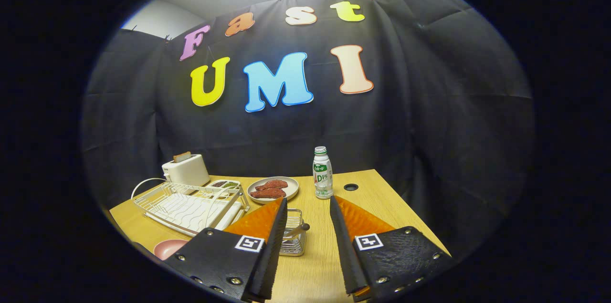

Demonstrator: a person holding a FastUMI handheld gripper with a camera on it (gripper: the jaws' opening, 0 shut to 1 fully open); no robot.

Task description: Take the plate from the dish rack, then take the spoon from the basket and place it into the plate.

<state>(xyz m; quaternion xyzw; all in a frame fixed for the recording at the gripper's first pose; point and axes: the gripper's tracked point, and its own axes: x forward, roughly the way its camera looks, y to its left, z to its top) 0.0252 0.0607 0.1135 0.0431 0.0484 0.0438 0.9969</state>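
With its fingers apart and empty, the claw [308, 205] hangs above the worktop [372, 198]; the pink plate [169, 248] lies near-left, so it should next drop squarely over the basket [292, 238] holding the spoon [297, 231].

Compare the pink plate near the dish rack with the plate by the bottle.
The pink plate sits close in, beside the tool, which is open and holds nothing; the beige plate lies beyond the fingers, next to the bottle. The pink plate looks bare where it shows and is partly hidden by a finger; the beige plate carries reddish food and shows almost whole. Both are round and rest flat on the wooden table.
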